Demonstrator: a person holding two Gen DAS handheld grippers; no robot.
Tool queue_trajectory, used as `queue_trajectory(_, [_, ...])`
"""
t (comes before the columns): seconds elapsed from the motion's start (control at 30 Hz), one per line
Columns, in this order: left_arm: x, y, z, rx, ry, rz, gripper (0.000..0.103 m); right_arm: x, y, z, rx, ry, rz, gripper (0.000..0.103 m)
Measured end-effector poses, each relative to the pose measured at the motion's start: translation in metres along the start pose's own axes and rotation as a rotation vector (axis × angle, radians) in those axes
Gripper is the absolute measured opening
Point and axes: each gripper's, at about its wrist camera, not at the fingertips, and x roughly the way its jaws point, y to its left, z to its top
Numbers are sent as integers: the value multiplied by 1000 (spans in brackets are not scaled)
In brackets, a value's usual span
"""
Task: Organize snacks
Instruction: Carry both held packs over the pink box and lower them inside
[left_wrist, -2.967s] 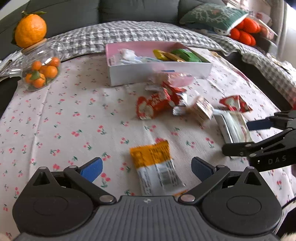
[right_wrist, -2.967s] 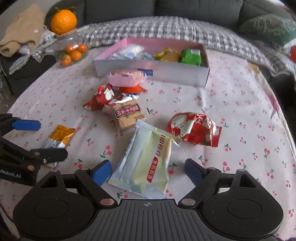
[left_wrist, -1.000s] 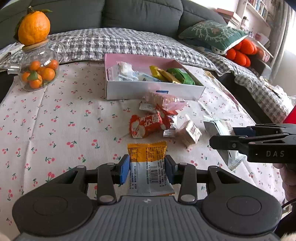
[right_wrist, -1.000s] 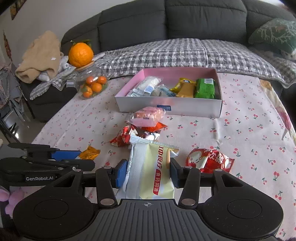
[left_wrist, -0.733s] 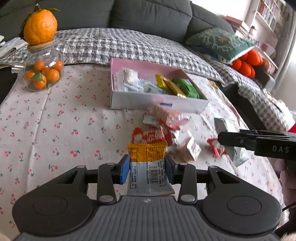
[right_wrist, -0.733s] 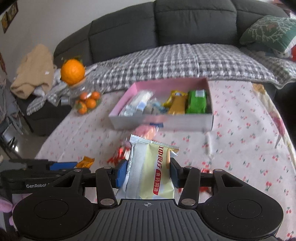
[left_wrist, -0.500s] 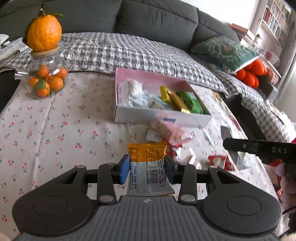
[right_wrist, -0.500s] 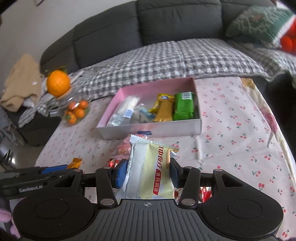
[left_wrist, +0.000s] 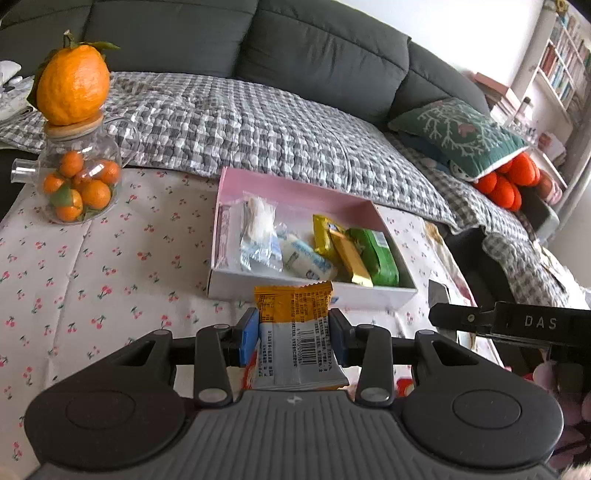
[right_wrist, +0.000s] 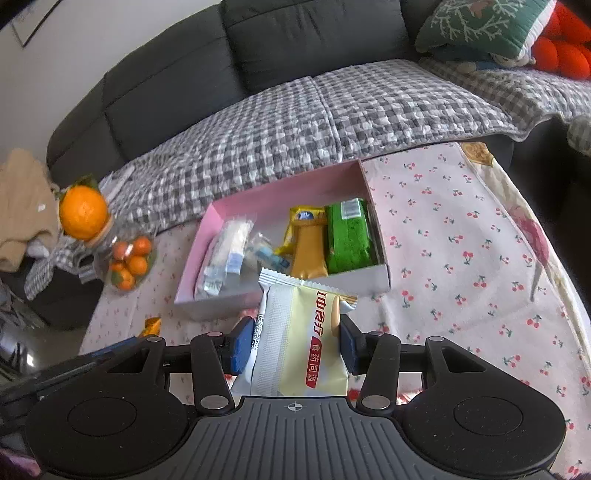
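Note:
My left gripper (left_wrist: 293, 336) is shut on an orange and silver snack packet (left_wrist: 295, 332), held above the table in front of the pink box (left_wrist: 295, 192). My right gripper (right_wrist: 294, 345) is shut on a pale yellow and white snack packet (right_wrist: 303, 332), also raised before the pink box (right_wrist: 280, 199). The box holds clear-wrapped snacks, yellow bars (left_wrist: 338, 251) and a green packet (left_wrist: 376, 254). In the left wrist view the right gripper's arm (left_wrist: 509, 323) reaches in from the right edge. The loose snacks on the table are mostly hidden behind both grippers.
A glass jar of small oranges (left_wrist: 79, 184) with a big orange (left_wrist: 74, 88) on its lid stands at the table's far left. A dark sofa with a checked blanket (left_wrist: 258, 122) runs behind the table. A green cushion (left_wrist: 458, 136) lies at the right.
Both grippers have risen with their packets and moved toward the pink box, which now sits closer and is seen more from above. The loose snacks have dropped below the view.

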Motion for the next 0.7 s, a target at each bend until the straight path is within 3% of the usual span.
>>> queue_trajectory(0.47, [39,2,25,-98,19,12,37,22,-4,34,110,-39,29,47])
queue_trajectory(0.7, [61,9,39,-217,61,-44,37,38,-4,50,105,-45,66,47])
